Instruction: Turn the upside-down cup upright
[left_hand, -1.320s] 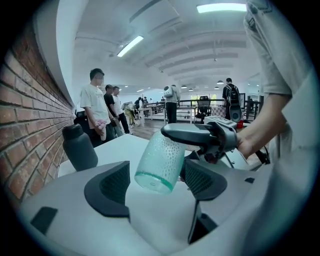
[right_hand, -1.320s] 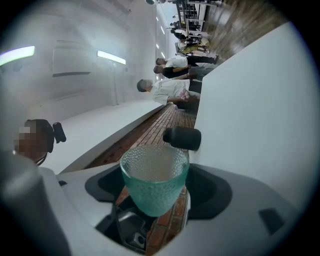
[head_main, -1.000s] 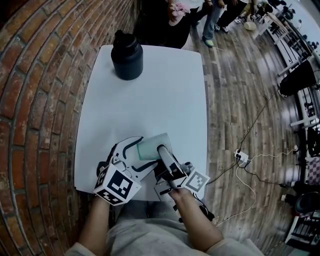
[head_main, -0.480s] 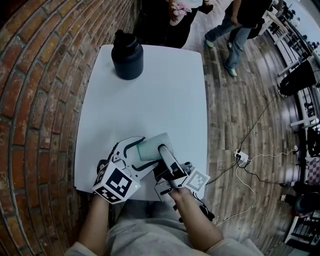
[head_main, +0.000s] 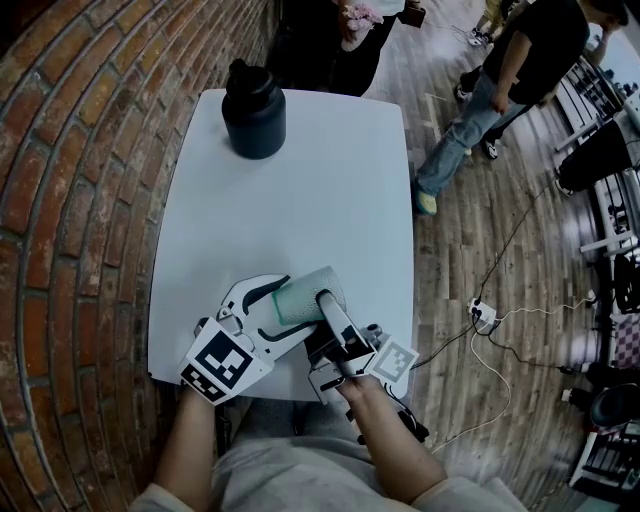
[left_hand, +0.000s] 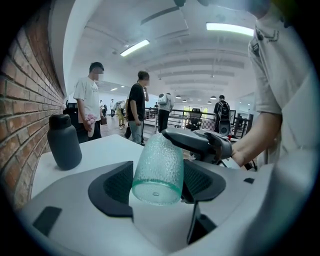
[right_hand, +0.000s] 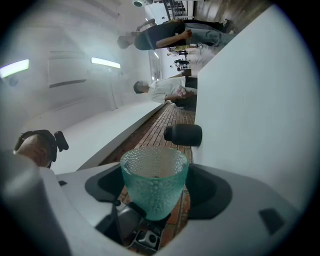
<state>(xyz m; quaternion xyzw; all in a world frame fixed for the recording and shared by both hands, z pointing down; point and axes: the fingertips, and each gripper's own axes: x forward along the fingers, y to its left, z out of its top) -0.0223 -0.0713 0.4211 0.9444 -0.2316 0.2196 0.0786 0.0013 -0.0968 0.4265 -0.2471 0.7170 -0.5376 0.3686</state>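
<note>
**A:** Was the left gripper (left_hand: 158, 185) clamped on the cup (head_main: 308, 292)?

**B:** Yes, and the right gripper (right_hand: 156, 189) too. Both had pads on its sides, over the table's (head_main: 300, 180) near edge.

**A:** Which step?

**B:** Mid-turn, I'd judge. Next, one gripper would need to let go so the other could finish the roll.

**A:** And its axis?

**B:** Roughly level, with the base towards the left gripper and the mouth away, tipped somewhat up. The bottle (head_main: 253, 120) stood well apart, at the far end.
</note>
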